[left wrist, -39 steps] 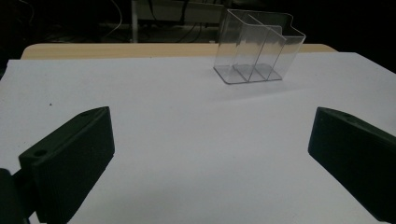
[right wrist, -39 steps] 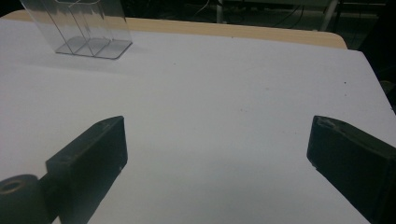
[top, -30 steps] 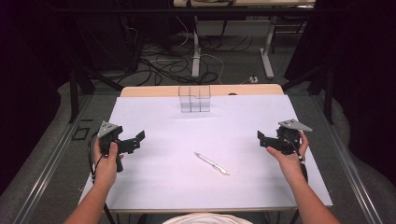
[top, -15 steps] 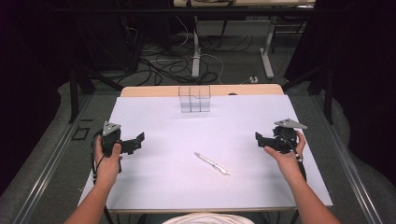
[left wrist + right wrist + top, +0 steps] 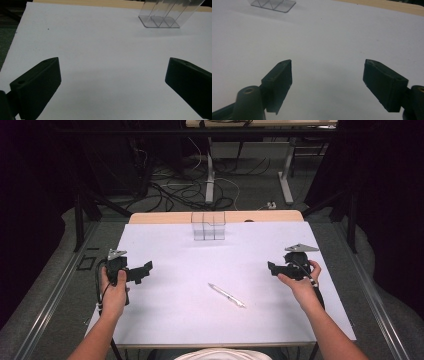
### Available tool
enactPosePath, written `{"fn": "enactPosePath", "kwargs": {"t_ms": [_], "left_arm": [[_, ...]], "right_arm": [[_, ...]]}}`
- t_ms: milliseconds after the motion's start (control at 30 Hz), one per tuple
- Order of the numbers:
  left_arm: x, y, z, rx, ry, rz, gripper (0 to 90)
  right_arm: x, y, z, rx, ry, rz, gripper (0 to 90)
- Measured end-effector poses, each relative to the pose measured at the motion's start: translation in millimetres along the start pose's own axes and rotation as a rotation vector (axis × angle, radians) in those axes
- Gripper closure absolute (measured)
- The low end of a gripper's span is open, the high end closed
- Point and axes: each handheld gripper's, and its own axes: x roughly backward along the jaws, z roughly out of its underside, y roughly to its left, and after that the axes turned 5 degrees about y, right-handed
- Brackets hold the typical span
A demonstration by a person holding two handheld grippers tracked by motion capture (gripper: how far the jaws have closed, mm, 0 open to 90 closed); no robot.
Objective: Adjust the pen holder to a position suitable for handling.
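Note:
A white pen [image 5: 226, 295] lies slantwise on the white table [image 5: 170, 320], a little right of the middle and nearer the front edge. A clear plastic holder [image 5: 208, 225] with several compartments stands upright at the back centre; its base also shows as the holder [image 5: 160, 21] and the holder [image 5: 274, 4]. My left gripper [image 5: 146, 269] is held over the table's left side, open and empty [image 5: 113, 82]. My right gripper [image 5: 272, 268] hovers over the right side, open with nothing between its jaws [image 5: 328, 80], which have just been closing somewhat. Both point inward, apart from the pen.
A strip of wooden tabletop [image 5: 160, 217] shows behind the white sheet. Beyond the table the floor holds tangled cables [image 5: 185, 190] and metal desk legs [image 5: 210, 175]. Dark curtains flank both sides.
The right gripper has shifted slightly toward the table's middle. The left hand, the pen and the holder have stayed where they were.

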Motion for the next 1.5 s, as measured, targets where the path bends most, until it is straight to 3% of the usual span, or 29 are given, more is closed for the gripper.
{"fn": "enactPosePath", "kwargs": {"t_ms": [100,333,500,667,767,833,967,1133,1200,1300,1400,1500], "left_arm": [[1.0,0.6,-0.7,0.003,0.005,0.005,0.3],[0.7,1.6,-0.3,-0.01,0.029,0.025,0.5],[1.6,2.1,-1.1,0.011,0.028,0.032,0.3],[2.6,3.1,-2.2,0.028,0.039,0.031,0.3],[1.8,3.6,-2.6,0.02,0.057,0.027,0.2],[1.5,3.3,-2.7,0.018,0.065,0.034,0.3],[2.1,2.4,-2.8,0.008,0.048,0.03,0.3],[2.4,3.5,-2.1,0.003,0.054,0.053,0.4],[2.5,3.4,-2.1,-0.001,0.058,0.056,1.0],[2.3,3.9,-2.5,-0.017,0.062,0.057,1.2],[2.2,4.4,-2.2,-0.014,0.065,0.055,1.3],[2.3,5.2,-1.6,-0.013,0.062,0.05,1.9]], "right_arm": [[-2.2,3.6,-3.7,0.012,0.003,-0.013,26.5],[-16.0,23.0,-25.6,0.1,0.066,-0.039,30.1],[-24.0,32.1,-40.0,0.176,0.101,-0.058,30.8],[-28.2,41.2,-55.9,0.221,0.119,-0.054,32.6],[-30.1,45.4,-61.8,0.231,0.13,-0.055,32.9],[-33.5,50.8,-70.3,0.274,0.138,-0.053,34.1],[-36.3,56.6,-79.0,0.303,0.14,-0.055,34.6],[-41.7,64.5,-91.9,0.352,0.156,-0.057,37.1],[-45.5,69.1,-98.1,0.393,0.161,-0.048,37.5],[-48.2,72.9,-102.0,0.408,0.175,-0.048,38.5],[-53.5,81.2,-110.7,0.474,0.2,-0.049,38.9],[-59.5,86.9,-116.3,0.552,0.181,-0.061,38.0]]}}
